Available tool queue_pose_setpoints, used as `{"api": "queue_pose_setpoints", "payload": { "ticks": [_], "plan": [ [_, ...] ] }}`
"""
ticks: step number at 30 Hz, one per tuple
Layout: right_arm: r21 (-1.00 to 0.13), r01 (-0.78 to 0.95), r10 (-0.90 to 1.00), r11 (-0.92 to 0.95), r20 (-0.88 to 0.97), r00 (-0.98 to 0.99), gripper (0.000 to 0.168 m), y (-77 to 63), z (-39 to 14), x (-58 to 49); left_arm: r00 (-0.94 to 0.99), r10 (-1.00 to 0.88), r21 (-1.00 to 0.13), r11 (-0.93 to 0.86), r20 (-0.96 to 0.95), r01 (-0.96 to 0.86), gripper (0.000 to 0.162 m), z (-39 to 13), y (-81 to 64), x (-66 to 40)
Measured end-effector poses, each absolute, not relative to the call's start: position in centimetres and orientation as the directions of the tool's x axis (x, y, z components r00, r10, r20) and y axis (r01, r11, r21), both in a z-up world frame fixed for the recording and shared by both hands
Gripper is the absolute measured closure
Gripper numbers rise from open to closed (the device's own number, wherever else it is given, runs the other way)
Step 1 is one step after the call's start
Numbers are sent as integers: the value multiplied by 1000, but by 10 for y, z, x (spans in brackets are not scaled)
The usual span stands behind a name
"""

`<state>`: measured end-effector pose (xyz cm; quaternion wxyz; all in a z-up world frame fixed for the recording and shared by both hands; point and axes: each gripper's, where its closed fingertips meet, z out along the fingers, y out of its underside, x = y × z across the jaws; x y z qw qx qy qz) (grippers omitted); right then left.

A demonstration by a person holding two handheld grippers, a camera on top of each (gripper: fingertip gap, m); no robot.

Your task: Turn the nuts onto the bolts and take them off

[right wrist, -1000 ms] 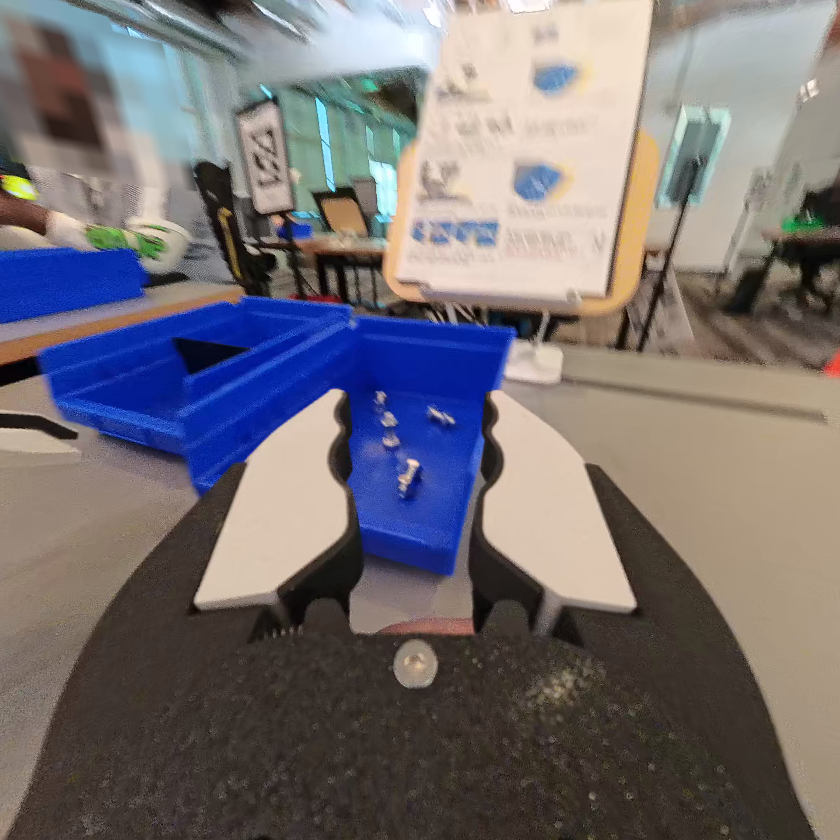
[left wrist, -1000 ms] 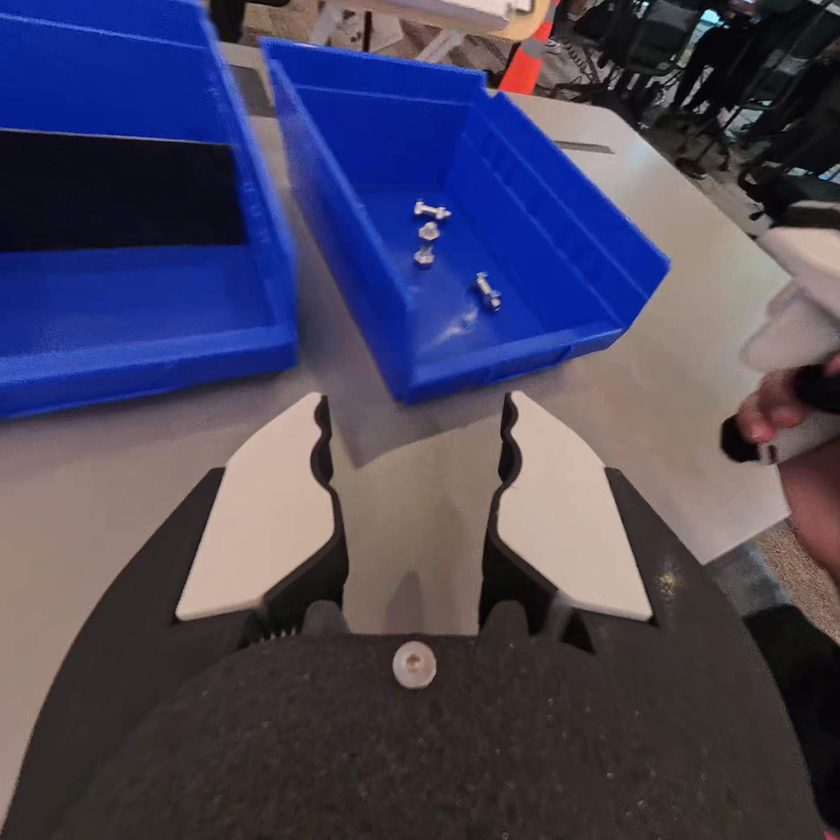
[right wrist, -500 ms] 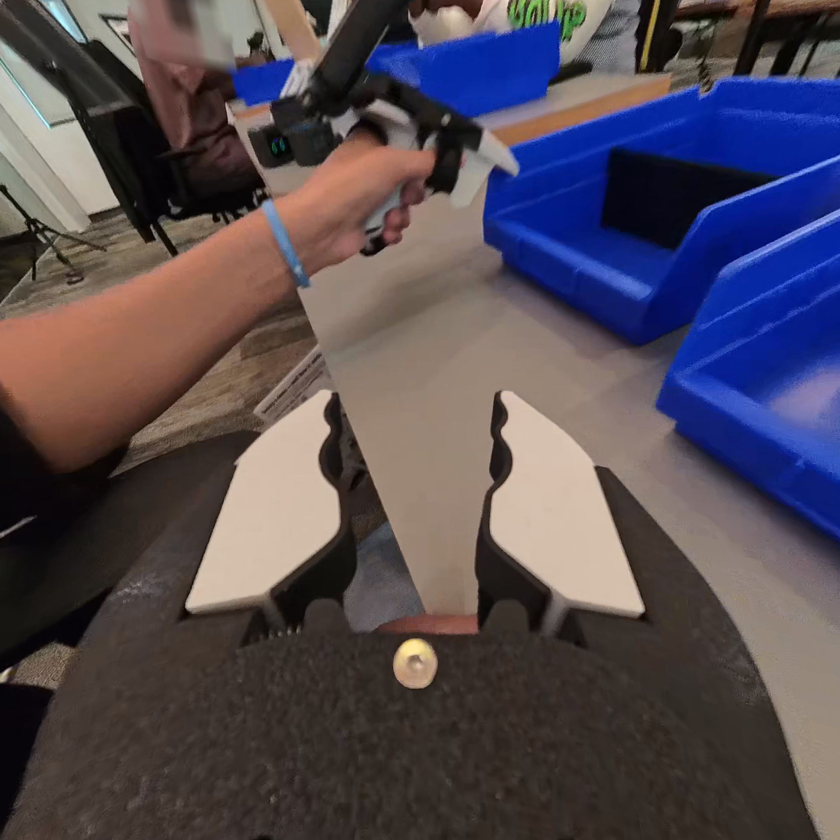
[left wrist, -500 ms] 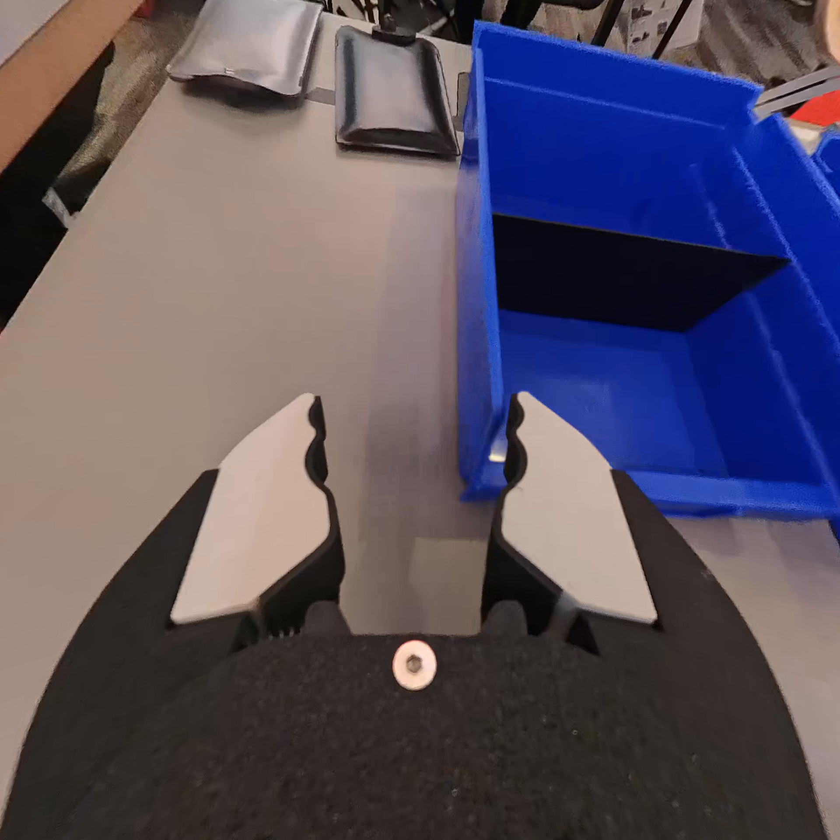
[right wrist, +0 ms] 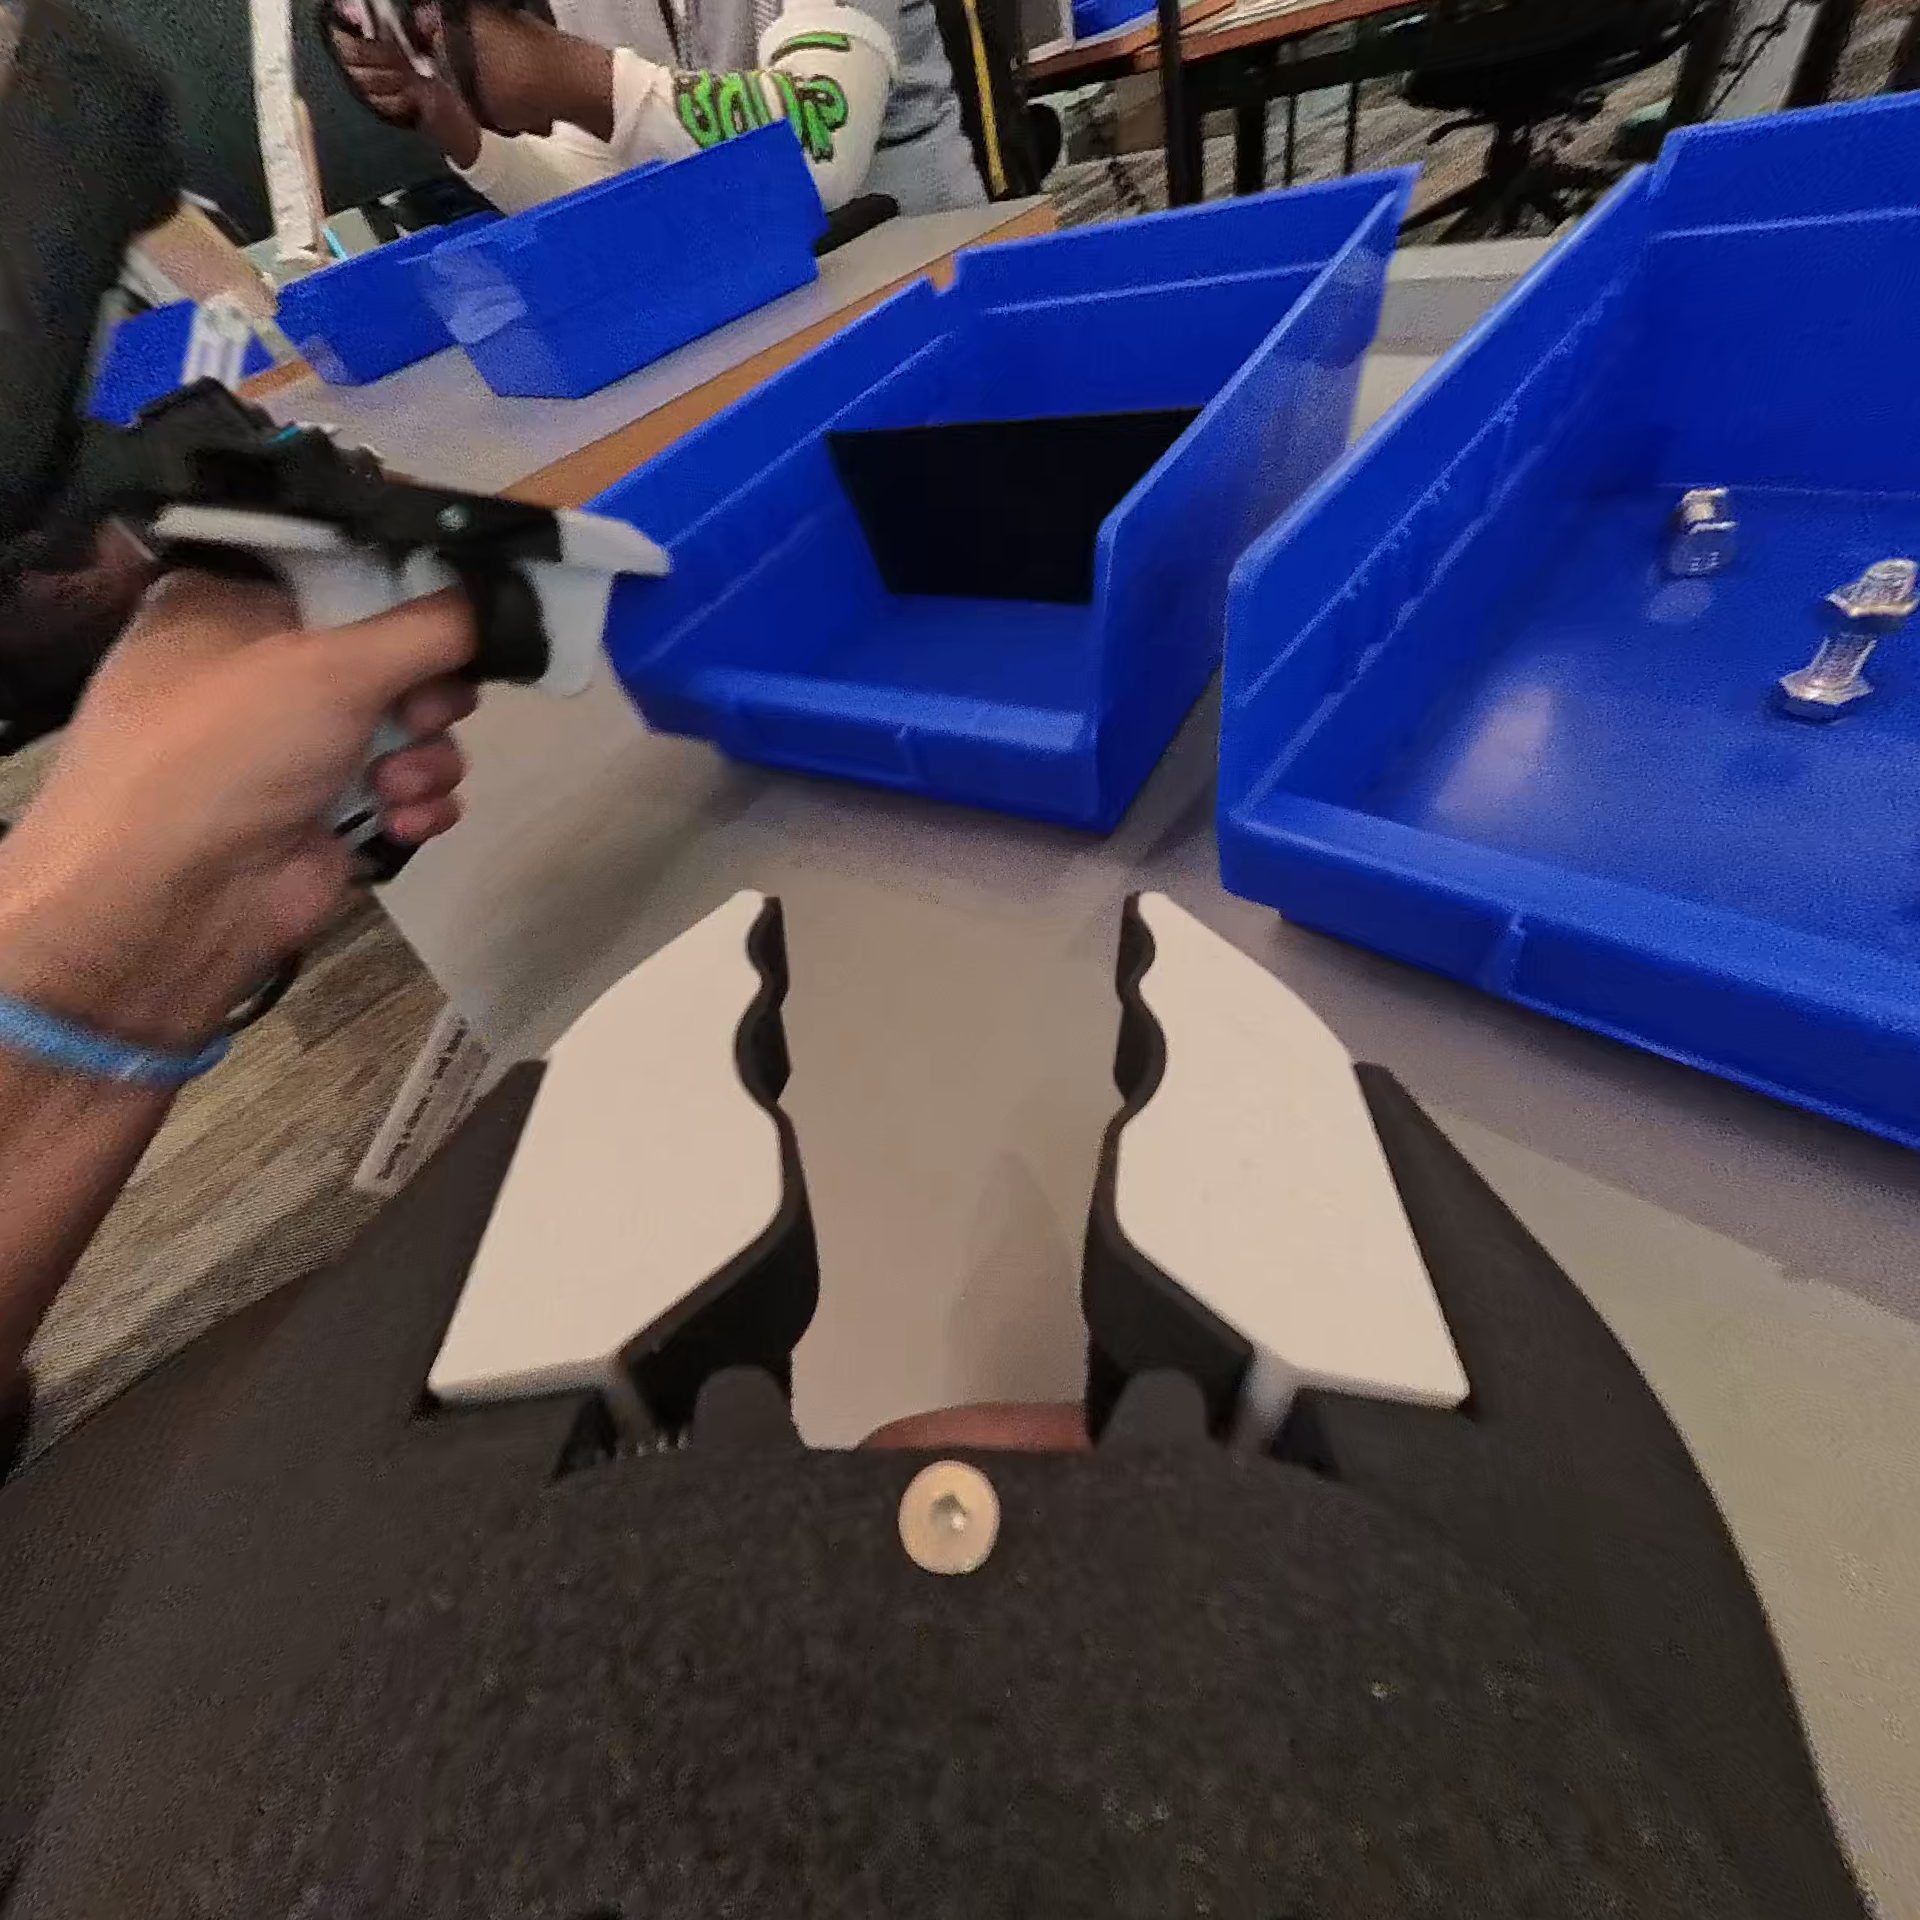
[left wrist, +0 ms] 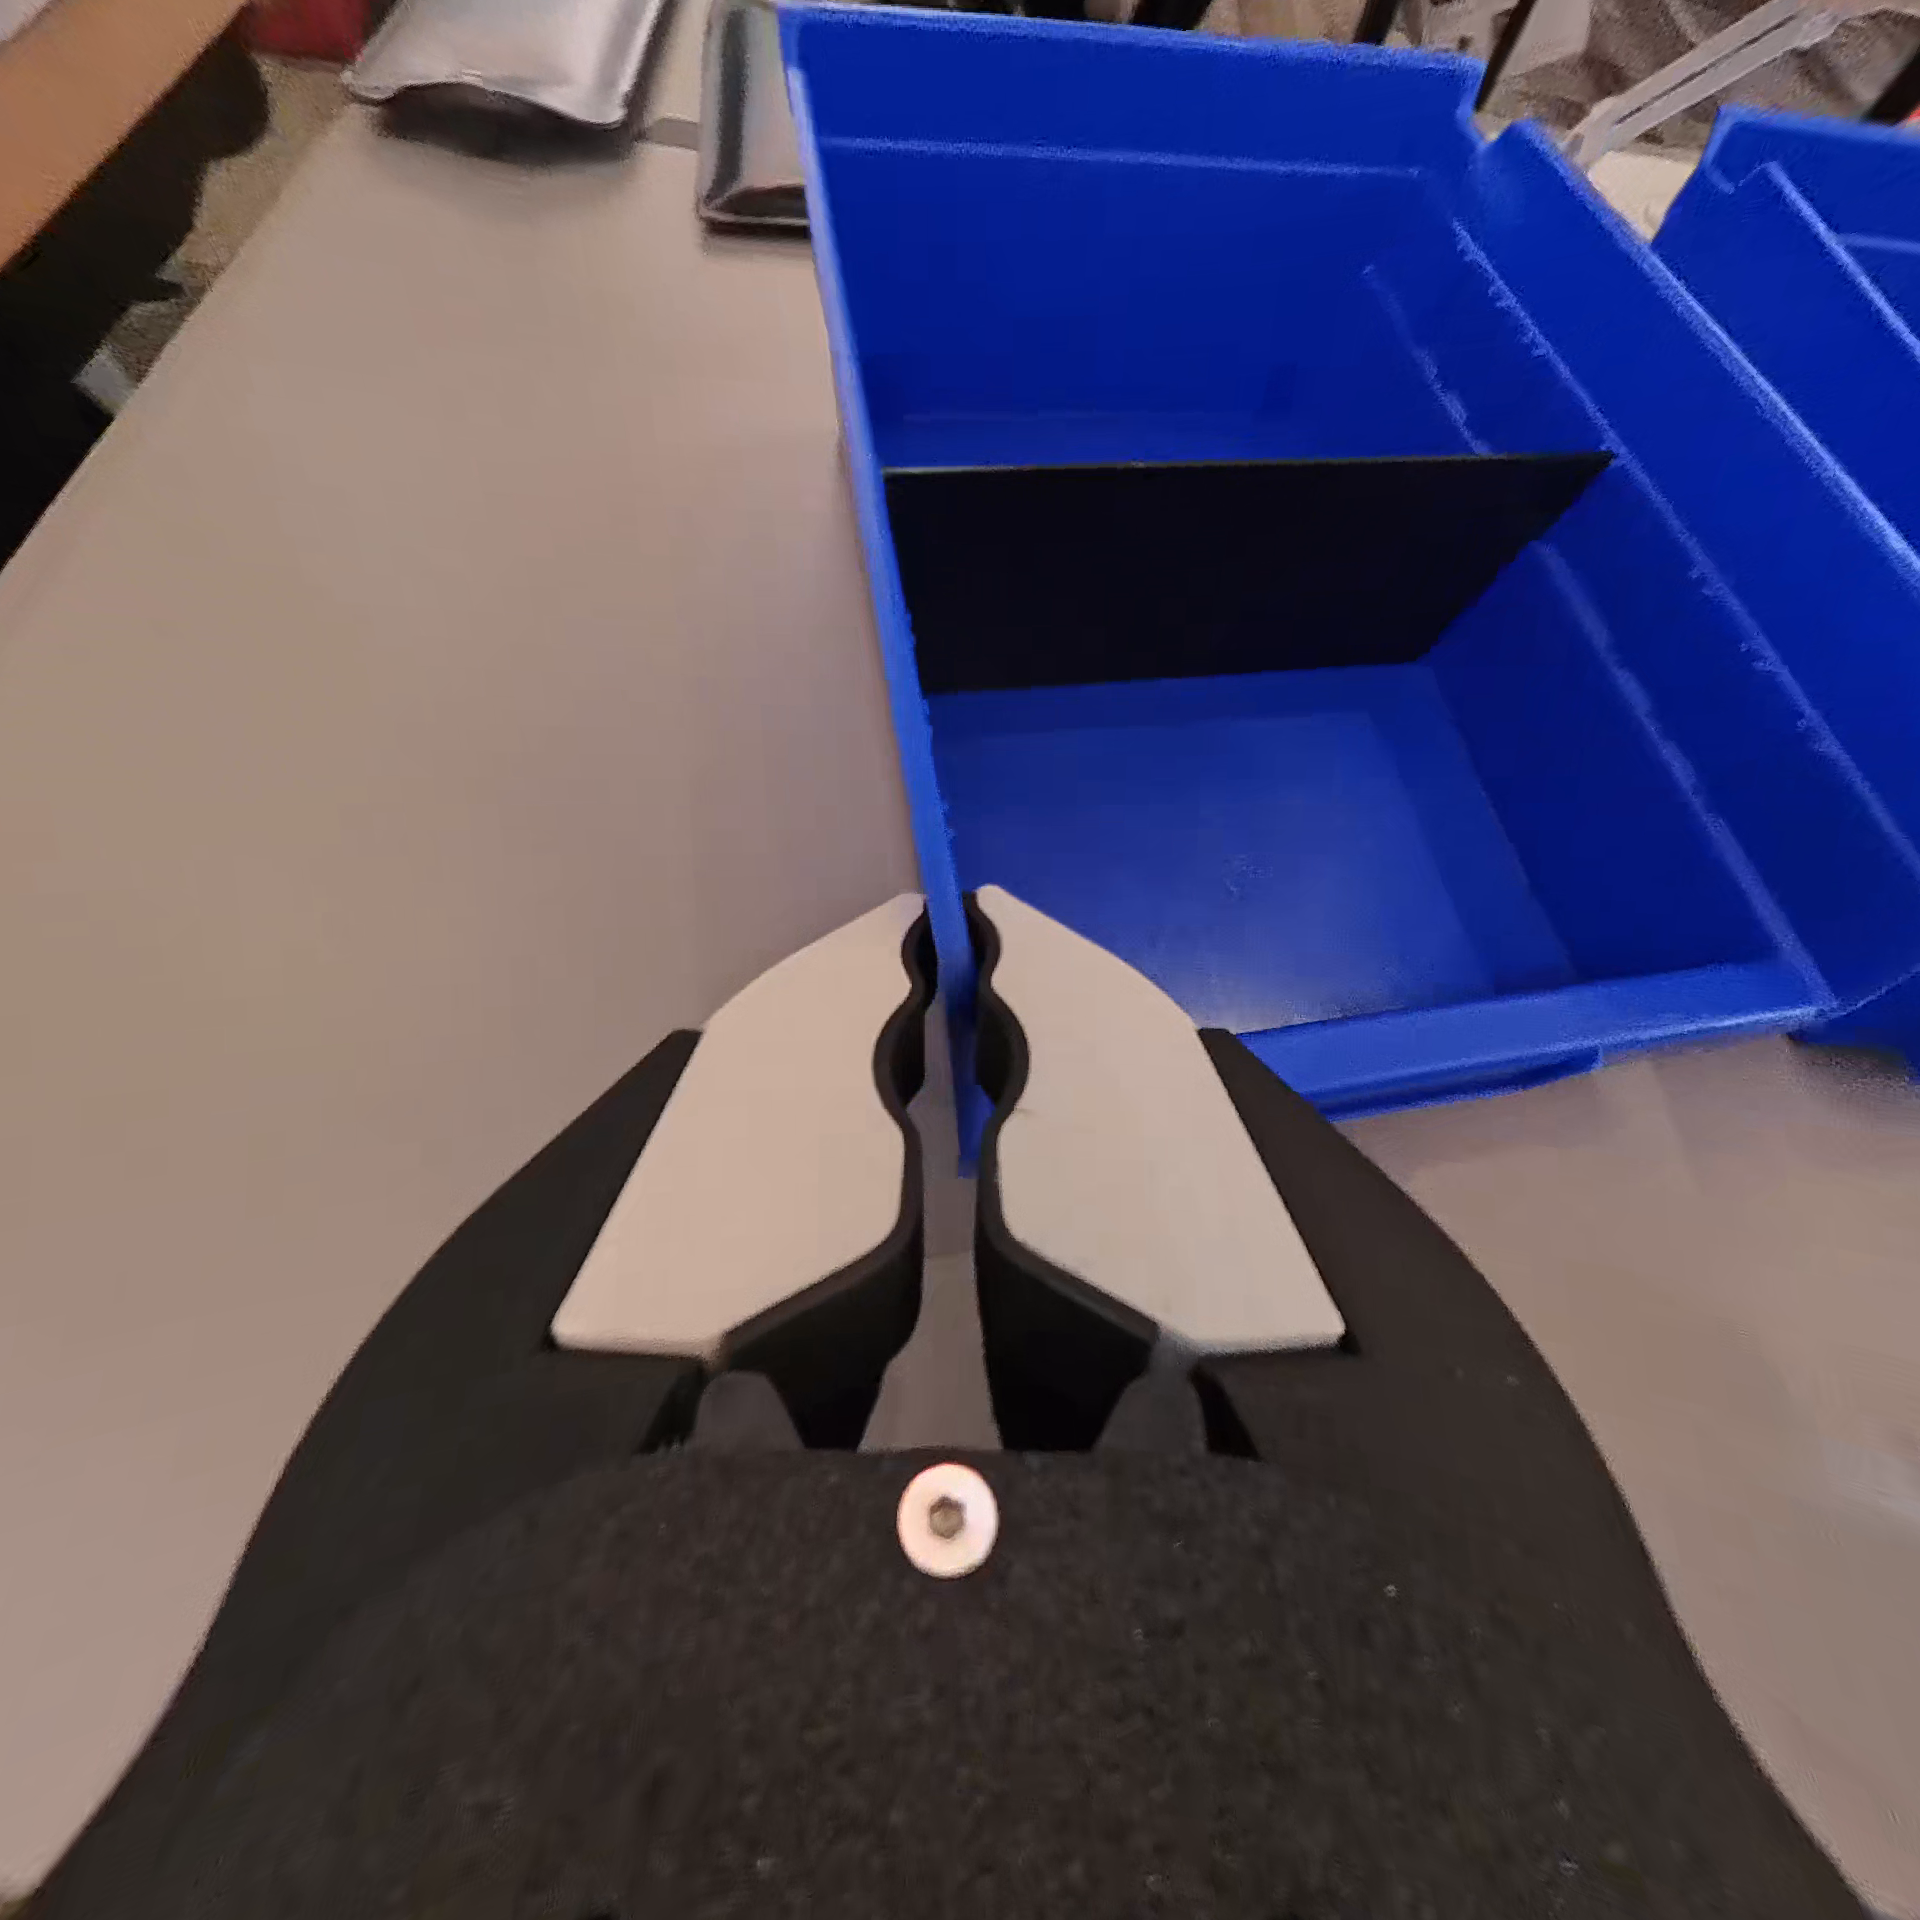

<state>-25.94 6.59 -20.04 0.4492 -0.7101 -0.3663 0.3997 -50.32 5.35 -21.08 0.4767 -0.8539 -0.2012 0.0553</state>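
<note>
My left gripper [left wrist: 951, 914] is shut on the left side wall of a blue bin [left wrist: 1662, 582] that has a black divider [left wrist: 1195, 571] across it; the wall sits between both pads near the front corner. The right wrist view shows this gripper [right wrist: 613, 545] at that bin's [right wrist: 935, 727] near left corner. A second blue bin [right wrist: 1455, 883] to the right holds metal bolts with nuts [right wrist: 1704, 530] [right wrist: 1849, 644]. My right gripper [right wrist: 951, 914] is open and empty above the grey table in front of the two bins.
Dark flat pouches [left wrist: 748, 156] lie on the table behind the divided bin. More blue bins [right wrist: 623, 270] stand on a neighbouring table where another person works. The table's edge and carpet floor [right wrist: 239, 1122] are at the left in the right wrist view. Tip to tip, the grippers are about 25 cm apart.
My left gripper has gone from wide open beside the divided bin to shut on its left wall. My right gripper stays open and its view has swung right, bringing the bin with bolts into view.
</note>
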Motion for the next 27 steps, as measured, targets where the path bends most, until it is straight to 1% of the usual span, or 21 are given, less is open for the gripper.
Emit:
{"api": "queue_pose_setpoints", "payload": {
  "ticks": [3,5,8,10,12,14,17,19,21,24,27],
  "plan": [
    [-939,197,867,-282,-161,472,108,69,-201,-271,904,417,-846,-444,97,296,158,-211,23,-482],
    [-936,228,845,-269,-116,522,112,74,-203,-278,900,426,-846,-441,96,299,158,-211,4,-470],
    [-917,248,818,-312,-127,561,119,79,-212,-288,894,432,-847,-427,116,316,158,-210,-23,-454],
    [-908,244,812,-339,-151,564,129,80,-216,-295,895,433,-850,-429,105,307,158,-210,-37,-445],
    [-915,249,821,-317,-133,556,154,79,-216,-299,895,436,-854,-426,95,298,158,-210,-49,-437],
    [-915,271,815,-298,-96,572,159,78,-214,-298,886,451,-859,-406,109,312,158,-210,-57,-430],
    [-913,295,810,-282,-62,583,162,75,-208,-294,880,473,-877,-404,42,259,158,-207,-67,-422],
    [-922,293,810,-255,-38,585,163,75,-196,-290,878,478,-890,-411,-24,200,158,-201,-69,-418],
    [-937,271,802,-219,-15,598,164,80,-176,-283,886,463,-906,-386,-29,172,158,-187,-65,-410],
    [-967,201,776,-154,8,631,164,95,-130,-262,906,421,-937,-330,-37,115,158,-149,-44,-395],
    [-988,134,719,-73,41,693,164,126,-74,-222,939,339,-963,-265,-57,37,157,-99,0,-369]
  ]
}}
